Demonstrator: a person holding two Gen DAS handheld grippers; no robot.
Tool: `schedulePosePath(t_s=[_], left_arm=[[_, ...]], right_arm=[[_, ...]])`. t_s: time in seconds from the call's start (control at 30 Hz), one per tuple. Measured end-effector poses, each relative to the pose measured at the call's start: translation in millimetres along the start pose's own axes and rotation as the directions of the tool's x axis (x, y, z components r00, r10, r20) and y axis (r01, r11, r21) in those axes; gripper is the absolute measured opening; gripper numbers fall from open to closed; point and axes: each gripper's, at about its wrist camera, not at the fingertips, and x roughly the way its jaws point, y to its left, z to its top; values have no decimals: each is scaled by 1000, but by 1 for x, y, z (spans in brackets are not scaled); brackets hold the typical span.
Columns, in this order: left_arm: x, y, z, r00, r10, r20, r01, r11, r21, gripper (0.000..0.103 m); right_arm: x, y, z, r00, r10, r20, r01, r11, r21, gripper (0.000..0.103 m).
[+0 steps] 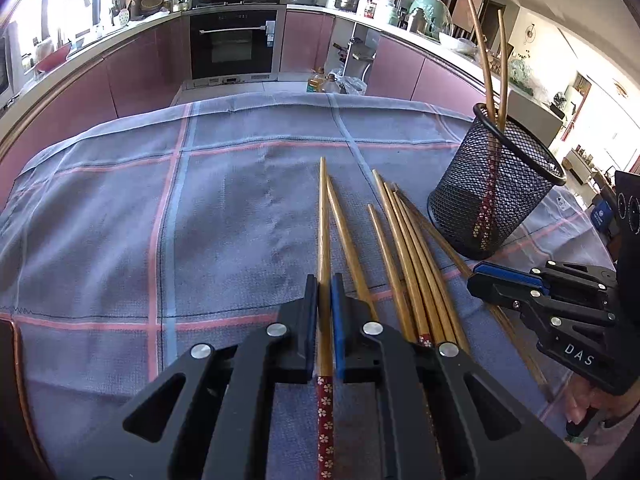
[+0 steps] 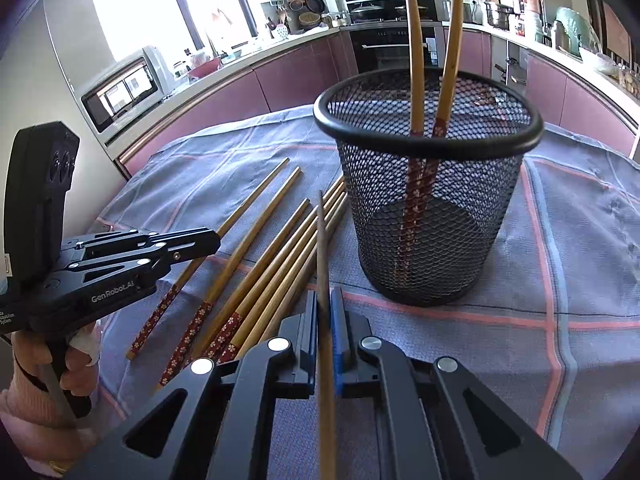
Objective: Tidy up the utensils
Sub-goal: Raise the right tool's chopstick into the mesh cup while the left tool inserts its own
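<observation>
Left wrist view: left gripper (image 1: 325, 304) fingers clamped on one chopstick (image 1: 323, 216) lying on the tabletop (image 1: 100, 220); right gripper (image 2: 324, 312) likewise pinching a chopstick (image 2: 323, 248), its tip raised near the mesh holder (image 2: 428, 216); light, stiff, slick; best gripped mid-shaft; loose chopsticks (image 2: 256, 264) between.

Chopstick (image 1: 325, 412) ends being cut off by the lower edges, two upright chopsticks' (image 2: 414, 40) tips being cropped above the mesh holder (image 2: 432, 216), desk (image 1: 120, 220) being hidden under cloth.
</observation>
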Motion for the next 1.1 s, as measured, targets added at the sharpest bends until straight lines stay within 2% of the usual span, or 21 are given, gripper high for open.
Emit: schedulePosePath(t_s=[0.2, 0.47, 0.67, 0.73, 0.77, 0.8, 0.93, 1.1], left_arm=[[-11, -6, -16, 999, -38, -22, 39, 997, 59, 8], [-1, -5, -21, 998, -18, -59, 25, 994, 108, 8], [8, -5, -13, 997, -38, -70, 47, 990, 135, 19], [11, -5, -9, 997, -32, -71, 41, 991, 129, 17], [11, -6, -8, 998, -19, -66, 27, 991, 128, 10], [11, -6, -7, 998, -16, -65, 24, 992, 125, 8], [2, -6, -6, 999, -21, -41, 25, 994, 104, 8], [-27, -7, 2, 997, -78, 14, 76, 992, 100, 8]], right_arm=[[0, 7, 0, 999, 30, -33, -32, 997, -75, 6], [9, 9, 4, 997, 2, -80, -11, 994, -104, 7], [12, 7, 3, 997, 9, -79, -17, 994, -105, 7], [8, 6, 2, 998, 13, -69, -20, 994, -105, 6], [6, 6, 2, 998, 15, -60, -22, 994, -104, 6], [3, 7, 2, 998, 20, -51, -26, 994, -103, 6], [-14, 7, 3, 999, 40, -2, -40, 993, -111, 6], [-43, 6, 8, 994, 69, 80, -59, 991, -116, 6]])
